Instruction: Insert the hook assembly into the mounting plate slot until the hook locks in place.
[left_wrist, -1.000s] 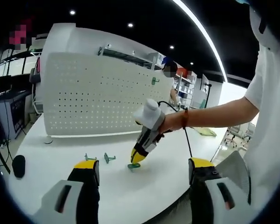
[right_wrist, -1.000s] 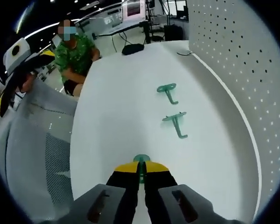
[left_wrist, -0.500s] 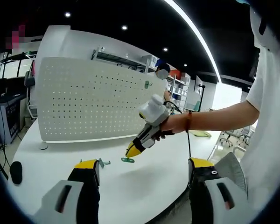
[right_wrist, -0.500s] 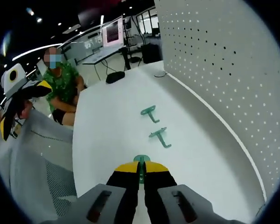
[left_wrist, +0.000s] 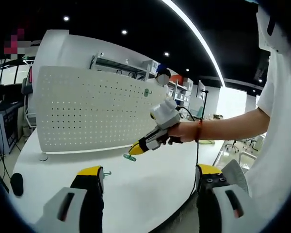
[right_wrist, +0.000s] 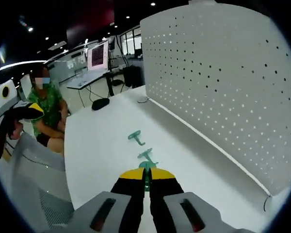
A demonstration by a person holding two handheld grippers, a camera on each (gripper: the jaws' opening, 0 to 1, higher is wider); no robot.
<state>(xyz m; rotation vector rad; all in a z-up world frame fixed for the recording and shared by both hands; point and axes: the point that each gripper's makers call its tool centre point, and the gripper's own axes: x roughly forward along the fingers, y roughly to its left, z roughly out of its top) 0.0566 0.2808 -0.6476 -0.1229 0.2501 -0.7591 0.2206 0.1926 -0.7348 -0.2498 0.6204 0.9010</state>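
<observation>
The right gripper point(right_wrist: 146, 180) has its yellow-tipped jaws pressed together on a small green plastic hook point(right_wrist: 146, 166), pinching it by its stem so the rounded base plate pokes out ahead; in the left gripper view the same gripper point(left_wrist: 134, 150) carries that hook point(left_wrist: 128, 157) in the air in front of the white pegboard point(left_wrist: 92, 109), near its lower edge but still apart from it. The left gripper point(left_wrist: 148, 182) hangs back over the table's near edge, jaws spread and holding nothing. The main risk, as I judge it, is misalignment: the hook is thin and held by a narrow pinch, so it could pivot between the smooth jaws as it meets the board, or its tabs could land between holes and skid on the hard, matte panel. The board is a curved sheet with even rows of small round holes. Two spare hooks point(right_wrist: 136, 137) lie on the glossy white table point(right_wrist: 106, 145) toward the board side, and one green hook point(left_wrist: 147, 92) already hangs high on the board.
</observation>
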